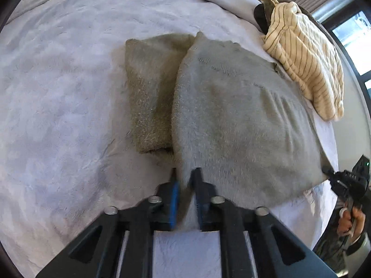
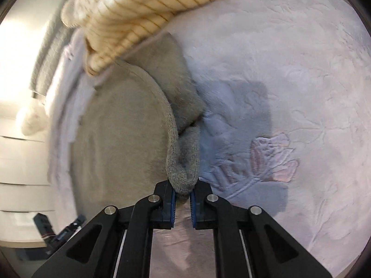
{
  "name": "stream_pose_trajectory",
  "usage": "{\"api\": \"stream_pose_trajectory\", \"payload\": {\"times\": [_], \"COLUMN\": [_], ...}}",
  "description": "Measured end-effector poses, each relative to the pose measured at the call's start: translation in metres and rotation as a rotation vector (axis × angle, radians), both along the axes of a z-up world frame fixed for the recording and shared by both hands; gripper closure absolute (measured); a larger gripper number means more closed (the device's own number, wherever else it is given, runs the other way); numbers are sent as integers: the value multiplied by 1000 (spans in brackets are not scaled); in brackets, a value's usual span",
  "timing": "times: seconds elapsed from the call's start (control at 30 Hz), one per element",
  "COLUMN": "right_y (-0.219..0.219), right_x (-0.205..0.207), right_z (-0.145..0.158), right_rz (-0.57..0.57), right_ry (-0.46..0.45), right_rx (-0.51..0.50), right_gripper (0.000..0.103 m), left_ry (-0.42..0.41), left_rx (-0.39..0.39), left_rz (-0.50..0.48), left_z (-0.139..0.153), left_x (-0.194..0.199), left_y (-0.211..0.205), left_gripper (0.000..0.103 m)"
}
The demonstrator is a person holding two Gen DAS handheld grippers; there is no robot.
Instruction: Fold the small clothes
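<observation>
Lying across the middle of the left wrist view, the grey sweater (image 1: 231, 120) rests on the pale bedspread (image 1: 58, 115), one part (image 1: 148, 92) spread flat at centre left and the larger body bulging up toward the right. At lower centre the left gripper (image 1: 184, 180) is closed tight on the sweater's near edge, cloth pinched between the blue pads (image 1: 175, 199). Further right, at the frame's lower right edge, the right gripper (image 1: 329, 173) grips the far corner, a hand (image 1: 350, 220) below it. In the right wrist view the same gripper (image 2: 183, 193) is clamped on a bunched corner of knit. A striped cream garment (image 1: 306, 69) sits at the upper right, just beside the sweater. Risks, as I judge them: thin pinches may slip if the two grippers pull apart; the sweater could drag the striped garment along; uneven lifting would skew the fold.
</observation>
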State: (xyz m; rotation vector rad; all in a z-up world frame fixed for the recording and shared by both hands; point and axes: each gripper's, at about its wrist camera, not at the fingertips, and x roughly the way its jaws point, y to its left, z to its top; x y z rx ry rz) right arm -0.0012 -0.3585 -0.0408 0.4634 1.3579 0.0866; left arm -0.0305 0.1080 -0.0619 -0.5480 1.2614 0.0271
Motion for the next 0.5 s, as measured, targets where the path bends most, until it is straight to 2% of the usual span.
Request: {"api": "stream_pose_trajectory", "payload": {"times": [0.07, 0.13, 0.2, 0.3, 0.4, 0.5], "right_y": [-2, -6, -8, -8, -1, 20], "right_x": [4, 3, 2, -11, -24, -17], "right_z": [-21, -30, -25, -6, 18, 38], "right_rz": [16, -2, -30, -49, 0, 100], "right_ry": [36, 55, 65, 88, 23, -72], "right_rx": [-38, -27, -9, -39, -64, -107], "right_gripper": [92, 93, 91, 90, 89, 89], "left_ry": [43, 57, 52, 53, 37, -13], "left_rx": [-4, -16, -29, -35, -12, 25], "left_rz": [18, 27, 38, 25, 27, 30], "left_z": [-15, -31, -35, -24, -2, 17], "left_x": [-6, -14, -21, -27, -30, -24], "left_y": [2, 4, 5, 6, 12, 23], "left_gripper": [93, 93, 93, 93, 93, 93]}}
